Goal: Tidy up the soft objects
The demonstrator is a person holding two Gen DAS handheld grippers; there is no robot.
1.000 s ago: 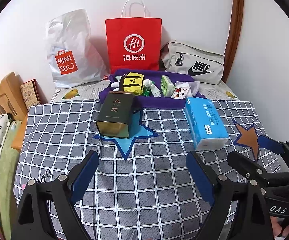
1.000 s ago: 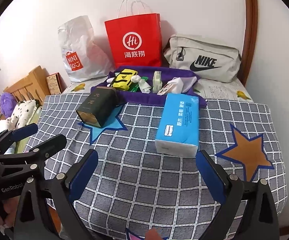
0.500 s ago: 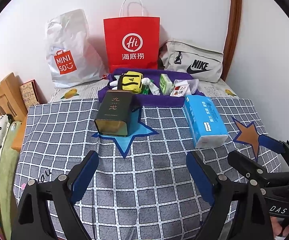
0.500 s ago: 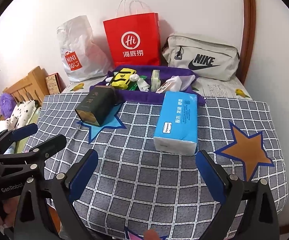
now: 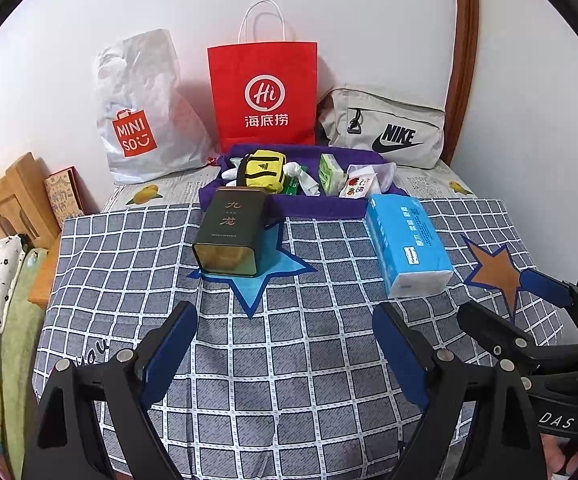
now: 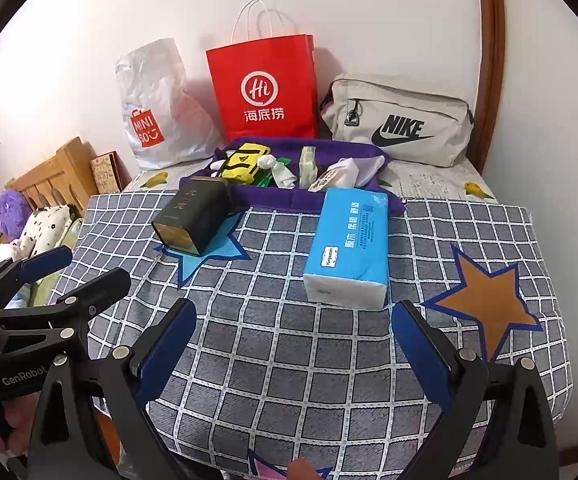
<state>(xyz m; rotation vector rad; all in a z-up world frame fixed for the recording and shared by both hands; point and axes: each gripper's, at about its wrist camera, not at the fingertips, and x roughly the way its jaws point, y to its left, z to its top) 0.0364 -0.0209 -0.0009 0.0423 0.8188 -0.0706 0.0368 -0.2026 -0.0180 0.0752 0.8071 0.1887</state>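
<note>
Left gripper (image 5: 285,328) low in frame, jaws spread wide, holding nothing, above checkered cloth (image 5: 289,360). Right gripper (image 6: 295,324) likewise spread, empty, bottom of frame. Blue tissue pack (image 6: 349,246) lying flat at centre right, just ahead of right gripper, far end touching purple tray (image 5: 313,206). Dark tin (image 5: 231,236) on its side at centre, on blue star. Yellow pouch (image 5: 263,170), small packets inside tray, upper centre. Red paper bag (image 5: 263,94), white plastic bag (image 5: 145,112), grey Nike bag (image 5: 385,128) against wall behind.

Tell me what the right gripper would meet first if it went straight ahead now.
Probably the blue tissue pack: it lies ahead of the open right gripper, apart from it, though depth is uncertain in the fisheye.
</note>
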